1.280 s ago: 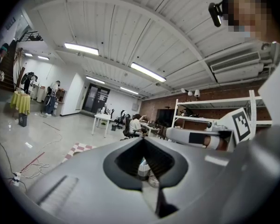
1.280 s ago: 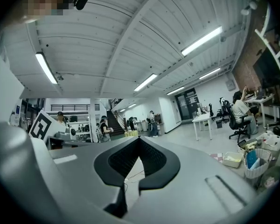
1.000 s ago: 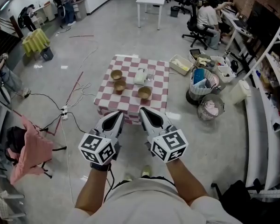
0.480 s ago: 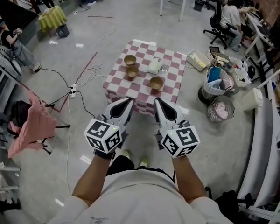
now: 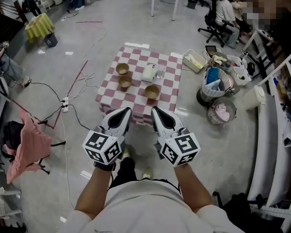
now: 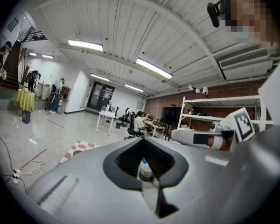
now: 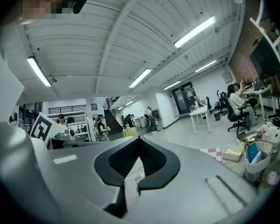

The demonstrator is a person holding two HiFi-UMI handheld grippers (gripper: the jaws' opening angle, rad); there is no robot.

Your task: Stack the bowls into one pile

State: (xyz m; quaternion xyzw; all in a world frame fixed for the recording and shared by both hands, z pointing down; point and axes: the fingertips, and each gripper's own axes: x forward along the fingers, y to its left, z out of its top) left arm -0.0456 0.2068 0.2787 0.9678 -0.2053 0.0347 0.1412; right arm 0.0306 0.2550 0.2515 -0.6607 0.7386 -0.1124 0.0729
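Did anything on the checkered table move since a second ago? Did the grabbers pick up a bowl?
Nothing was picked up or let go. Only the view swung a little as the person shifted. The left gripper and right gripper stay shut and empty, short of the table. The three bowls sit apart as before, not stacked.

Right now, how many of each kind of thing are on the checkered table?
Brown bowls: 3
White container: 1
Clear glass: 1
Total: 5
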